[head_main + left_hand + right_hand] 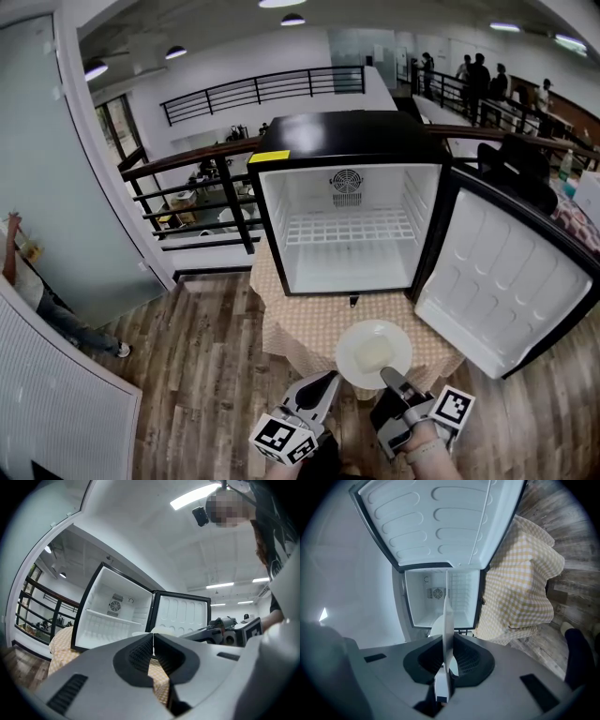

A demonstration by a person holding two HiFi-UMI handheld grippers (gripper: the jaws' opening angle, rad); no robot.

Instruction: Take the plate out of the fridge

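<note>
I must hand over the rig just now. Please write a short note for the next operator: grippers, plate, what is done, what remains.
Left gripper: jaws shut, empty, beside the plate.
Right gripper: shut on the rim of the plate.
Plate: outside the fridge, over the checked tablecloth; something pale lies on it.
Done: plate is out; fridge is empty.
Left: probably settle and release the plate; the door stands open.
</note>
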